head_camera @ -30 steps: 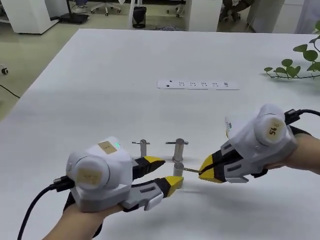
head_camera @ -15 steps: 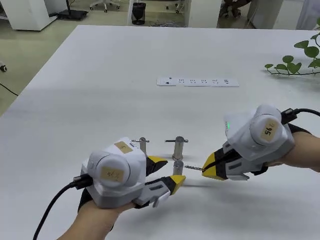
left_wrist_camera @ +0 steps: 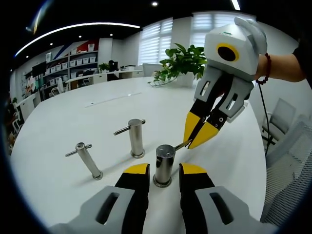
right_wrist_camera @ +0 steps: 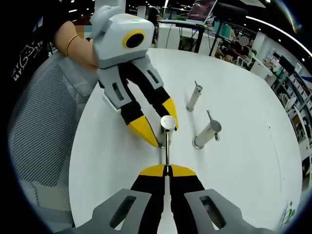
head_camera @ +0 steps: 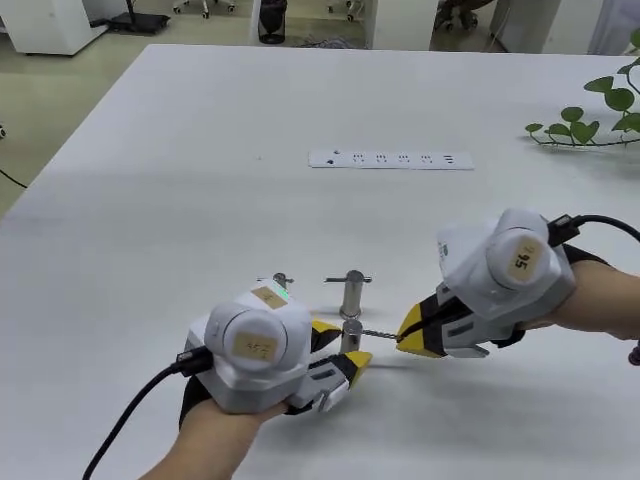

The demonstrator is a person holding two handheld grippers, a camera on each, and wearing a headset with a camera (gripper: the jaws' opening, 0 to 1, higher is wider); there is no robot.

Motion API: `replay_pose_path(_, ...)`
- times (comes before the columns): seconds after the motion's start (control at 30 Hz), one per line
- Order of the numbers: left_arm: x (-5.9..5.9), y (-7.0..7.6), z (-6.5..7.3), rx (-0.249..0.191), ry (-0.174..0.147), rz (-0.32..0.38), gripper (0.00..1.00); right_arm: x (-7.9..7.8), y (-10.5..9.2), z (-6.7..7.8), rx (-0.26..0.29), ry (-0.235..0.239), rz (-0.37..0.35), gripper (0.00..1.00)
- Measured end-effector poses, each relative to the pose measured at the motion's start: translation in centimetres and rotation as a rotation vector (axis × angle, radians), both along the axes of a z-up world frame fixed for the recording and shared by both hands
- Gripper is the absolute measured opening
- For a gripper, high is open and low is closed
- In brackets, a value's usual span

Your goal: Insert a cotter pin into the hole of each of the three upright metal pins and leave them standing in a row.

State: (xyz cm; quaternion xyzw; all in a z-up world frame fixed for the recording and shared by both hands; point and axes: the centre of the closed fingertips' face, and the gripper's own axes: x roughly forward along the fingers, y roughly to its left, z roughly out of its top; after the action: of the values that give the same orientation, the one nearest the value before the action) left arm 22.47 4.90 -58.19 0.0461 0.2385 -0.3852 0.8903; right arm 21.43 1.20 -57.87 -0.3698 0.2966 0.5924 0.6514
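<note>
Open-plan office. A broad white desk (head_camera: 200,150) carries a white power strip (head_camera: 390,159) well beyond the right claw (head_camera: 410,340). A leafy potted plant (head_camera: 600,115) stands farther off, to that claw's right, at the desk's edge. In the left gripper view, shelving (left_wrist_camera: 83,61) stacked with storage boxes lies far to the left of the left claw (left_wrist_camera: 163,170), windows (left_wrist_camera: 156,46) with blinds lie ahead of it, and strip lights (left_wrist_camera: 78,29) run overhead. In the right gripper view, a dark screen (right_wrist_camera: 229,12) stands far beyond the claw.
</note>
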Motion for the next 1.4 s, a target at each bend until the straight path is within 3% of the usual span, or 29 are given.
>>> replay_pose_path(0.4, 0.2, -0.1, -0.7, -0.032, 0.027, 0.028, 0.11, -0.1, 0.5, 0.1, -0.008, -0.021, 0.023, 0.00)
replay_pose_path(1.4, 0.3, -0.1, -1.1, -0.022, 0.017, 0.028, 0.11, 0.1, 1.7, 1.0, 0.006, -0.086, 0.048, 0.00)
